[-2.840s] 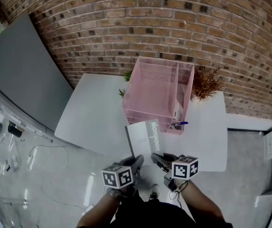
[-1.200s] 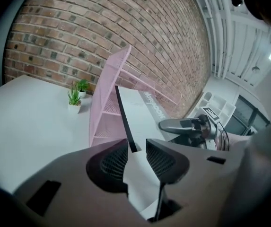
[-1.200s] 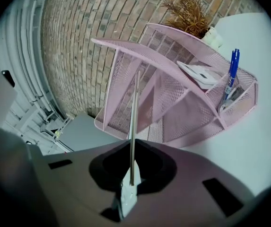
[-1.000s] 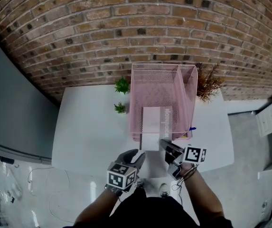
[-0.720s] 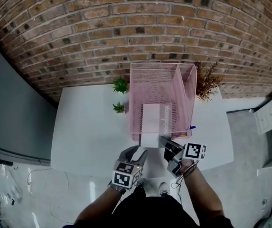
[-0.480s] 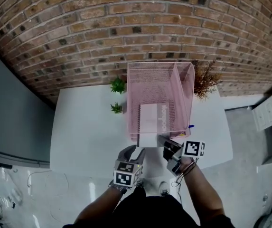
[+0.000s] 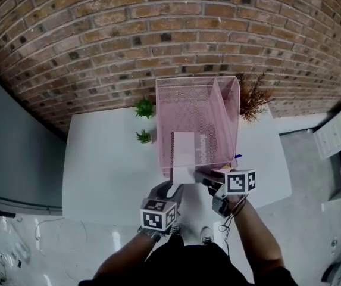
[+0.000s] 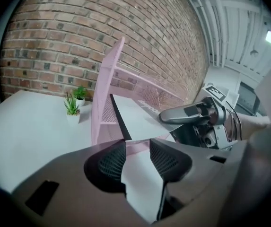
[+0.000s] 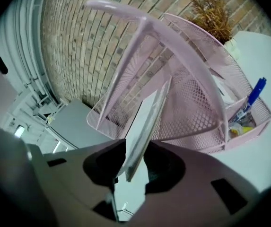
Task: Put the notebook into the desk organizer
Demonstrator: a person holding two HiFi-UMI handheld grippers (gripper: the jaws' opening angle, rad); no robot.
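The pink mesh desk organizer [image 7: 197, 100] stands on the white table [image 7: 110, 159]. The white notebook [image 7: 189, 149] lies tilted in its large compartment, with its near end sticking out over the front rim. My left gripper [image 7: 171, 189] sits just in front of that end. Its jaws [image 8: 137, 143] stand wide apart and do not press on the cover [image 8: 135, 115]. My right gripper [image 7: 205, 176] is at the notebook's near right corner. Its jaws [image 9: 134, 148] have just been opening. The notebook's edge [image 9: 144, 122] stands between them with a gap on one side.
Two small green plants [image 7: 142, 107] [image 7: 143, 137] stand left of the organizer, and a dried brown plant [image 7: 252, 103] stands to its right. A blue pen [image 9: 253, 96] sits in the small front compartment. A brick wall rises behind the table, and the table's front edge is near both grippers.
The notebook, held in front of the organizer earlier, now lies inside it. The right gripper has rolled, so its marker cube faces up more. The left gripper has barely moved.
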